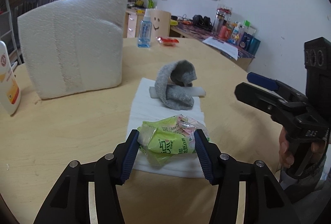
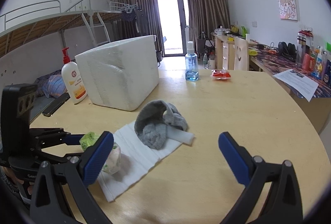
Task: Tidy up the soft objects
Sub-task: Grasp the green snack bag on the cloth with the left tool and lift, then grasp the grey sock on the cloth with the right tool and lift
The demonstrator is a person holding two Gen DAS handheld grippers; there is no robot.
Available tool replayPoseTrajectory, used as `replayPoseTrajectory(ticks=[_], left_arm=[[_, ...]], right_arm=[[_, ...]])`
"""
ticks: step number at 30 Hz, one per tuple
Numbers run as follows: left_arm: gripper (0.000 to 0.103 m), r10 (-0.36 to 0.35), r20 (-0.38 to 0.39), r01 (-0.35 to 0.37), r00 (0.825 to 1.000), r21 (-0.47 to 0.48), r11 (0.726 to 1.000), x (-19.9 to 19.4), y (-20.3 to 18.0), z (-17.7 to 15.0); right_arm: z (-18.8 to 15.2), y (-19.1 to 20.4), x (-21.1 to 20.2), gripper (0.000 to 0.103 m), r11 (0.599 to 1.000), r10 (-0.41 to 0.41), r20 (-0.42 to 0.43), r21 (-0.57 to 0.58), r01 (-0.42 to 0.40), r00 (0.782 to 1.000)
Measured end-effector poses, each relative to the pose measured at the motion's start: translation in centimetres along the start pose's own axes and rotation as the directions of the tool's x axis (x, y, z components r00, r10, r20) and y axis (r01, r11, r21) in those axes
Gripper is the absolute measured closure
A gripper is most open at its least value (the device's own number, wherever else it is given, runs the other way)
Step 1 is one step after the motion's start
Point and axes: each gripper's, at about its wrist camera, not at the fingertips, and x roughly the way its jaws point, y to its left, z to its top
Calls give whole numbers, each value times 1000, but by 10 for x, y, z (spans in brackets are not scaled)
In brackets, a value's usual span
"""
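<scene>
A white folded cloth (image 1: 167, 108) lies on the round wooden table (image 1: 62, 131). A grey sock (image 1: 175, 83) is draped over a white foam stick (image 1: 196, 91) at its far end. A green tissue pack (image 1: 168, 141) sits on the cloth's near end. My left gripper (image 1: 166, 139) has its blue pads on both sides of the pack and is shut on it. My right gripper (image 2: 165, 143) is open and empty, low over the table to the right of the cloth (image 2: 140, 153), near the sock (image 2: 159, 126). The pack (image 2: 111, 153) shows partly behind its left finger.
A big white foam box (image 1: 72, 46) stands at the back left, a lotion bottle (image 2: 72, 79) left of it. A blue spray bottle (image 2: 191, 64) and a red packet (image 2: 220, 75) are at the far edge. A cluttered desk (image 2: 289, 62) runs along the right wall.
</scene>
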Motion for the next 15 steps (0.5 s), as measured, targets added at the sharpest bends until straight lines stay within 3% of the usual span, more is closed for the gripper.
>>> replayPoseTrajectory(ticks=[15], left_arm=[[47, 59, 69, -52, 996, -95, 994, -29, 44, -9]], right_arm=[[21, 29, 41, 1, 999, 1, -91, -48, -6, 996]])
